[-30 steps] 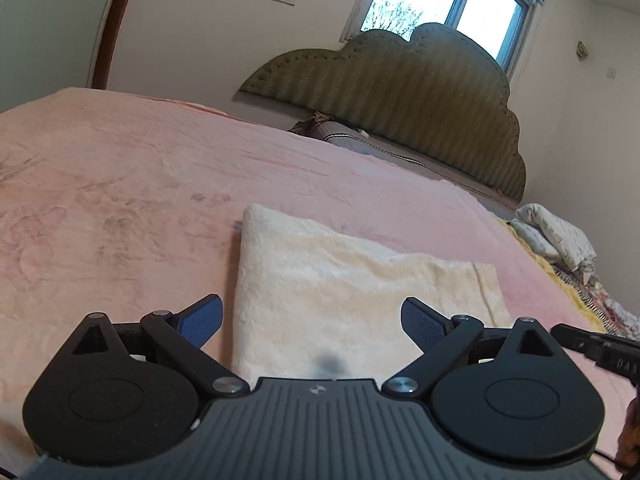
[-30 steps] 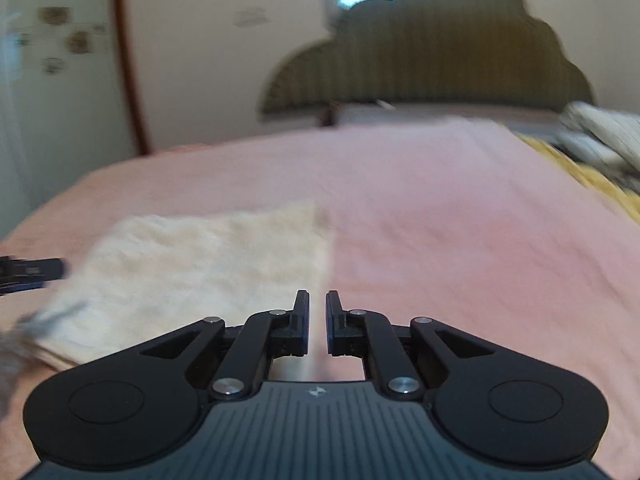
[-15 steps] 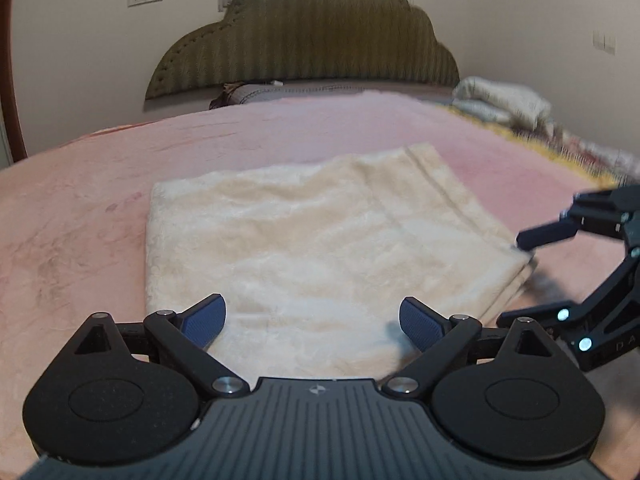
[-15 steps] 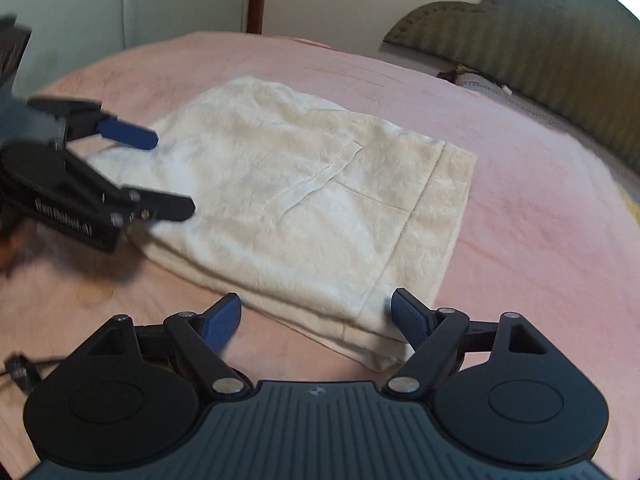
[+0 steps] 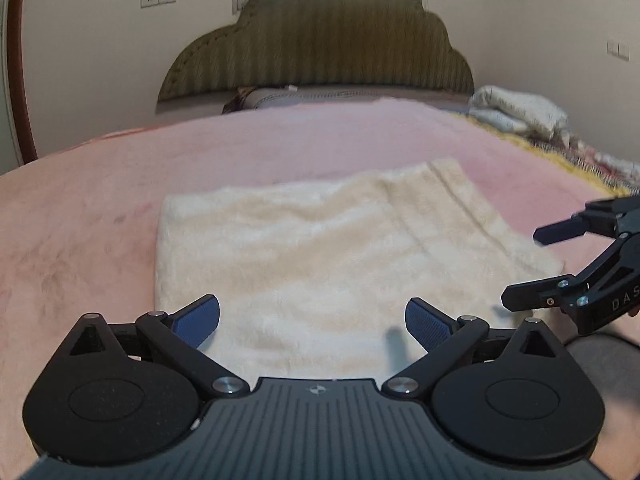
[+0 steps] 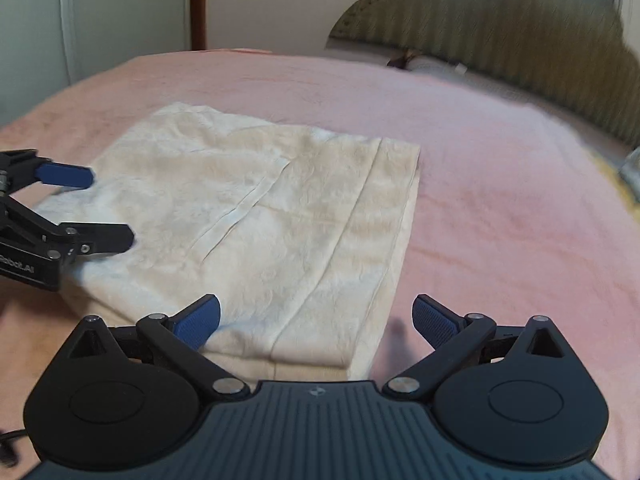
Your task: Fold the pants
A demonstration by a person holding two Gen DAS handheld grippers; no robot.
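1. Two pairs of tongs hang over the near edge of the pants [image 5: 320, 256], which lie on the bed [image 5: 280, 144] as a flat cream rectangle of several layers.
2. The left tongs [image 5: 312, 320] stand wide open with nothing between them; the near left part of the pants lies just ahead of and below their blue pads.
3. The right tongs [image 6: 316, 320] are opening and are by now spread wide. Nothing is gripped; the near right corner of the pants sits between and just under the two fingers, the cloth apparently untouched.
4. Judging by the stacked edges at that corner and the tidy outline, most of the folding looks done. What may remain is one more fold or a final smoothing; which one I cannot say.
5. Hard to make out: how many layers the stack has, and whether the far edge is lined up.
6. The nearest strip of cloth is hidden behind each tool's own body.
7. The bundle of bedding [image 5: 516, 112] far off to the right of the left tongs is blurred, and the right view is smeared toward the headboard [image 6: 500, 40].
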